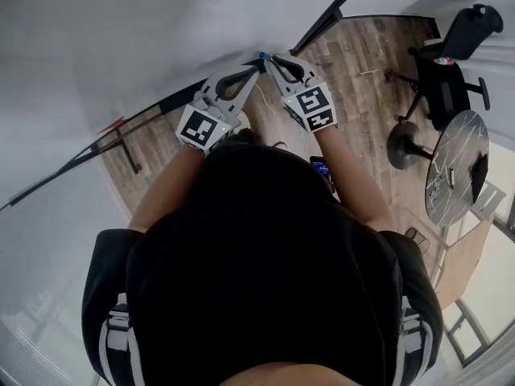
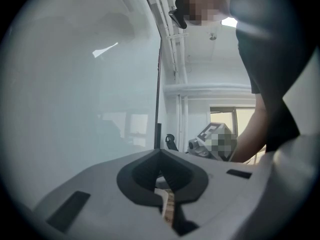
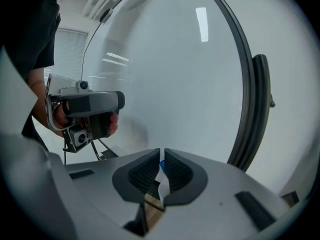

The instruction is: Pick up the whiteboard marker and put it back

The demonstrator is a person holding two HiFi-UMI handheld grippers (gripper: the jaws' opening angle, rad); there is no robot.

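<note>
The whiteboard marker point(image 1: 263, 56), a white barrel with a blue end, sits between the jaws of my right gripper point(image 1: 269, 59), close to the lower edge of the large whiteboard point(image 1: 121, 39). In the right gripper view the marker point(image 3: 160, 173) shows in the narrow slot between the ribbed pads, which are shut on it. My left gripper point(image 1: 254, 71) is just left of the right one, tips almost touching it. Its jaws point(image 2: 160, 153) meet at the tip with nothing between them. Each gripper view shows the other gripper beside it against the board.
The whiteboard's dark frame point(image 1: 322, 22) runs diagonally to the upper right; a red item point(image 1: 113, 125) lies on its lower rail at left. On the wooden floor to the right stand a black office chair point(image 1: 451, 63) and a round table point(image 1: 455, 167).
</note>
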